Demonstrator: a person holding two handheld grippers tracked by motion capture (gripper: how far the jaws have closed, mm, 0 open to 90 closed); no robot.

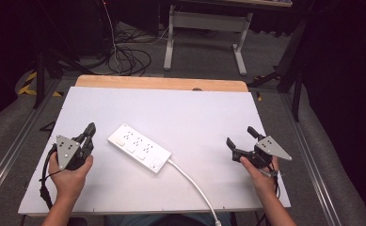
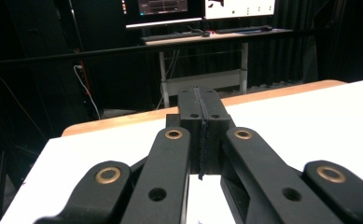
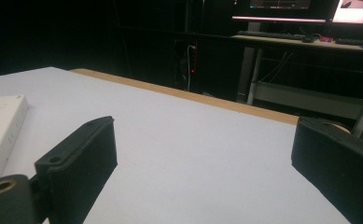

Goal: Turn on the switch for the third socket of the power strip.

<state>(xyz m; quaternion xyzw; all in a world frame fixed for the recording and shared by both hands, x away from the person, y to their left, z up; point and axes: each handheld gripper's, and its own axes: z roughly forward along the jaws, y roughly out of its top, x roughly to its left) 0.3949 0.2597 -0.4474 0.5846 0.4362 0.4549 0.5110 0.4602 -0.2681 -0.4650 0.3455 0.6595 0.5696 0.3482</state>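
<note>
Power strip (image 1: 139, 147) lies slantwise on the white table (image 1: 194, 113), left of middle, its cord (image 1: 194, 186) trailing toward the near edge. Left gripper (image 1: 90, 133) sits just beside the strip's left end, pads pressed together on nothing. Right gripper (image 1: 240, 136) rests well apart on the right, jaws spread wide.

Left hand (image 1: 70, 172) enters from 6 o'clock, wrapped under the left gripper (image 1: 90, 132) — jaws pressed together, nothing between them, tips aimed toward 1 o'clock. Right hand (image 1: 260, 172) holds the right gripper (image 1: 241, 136) — jaws spread wide, empty, aimed toward 11 o'clock.
</note>
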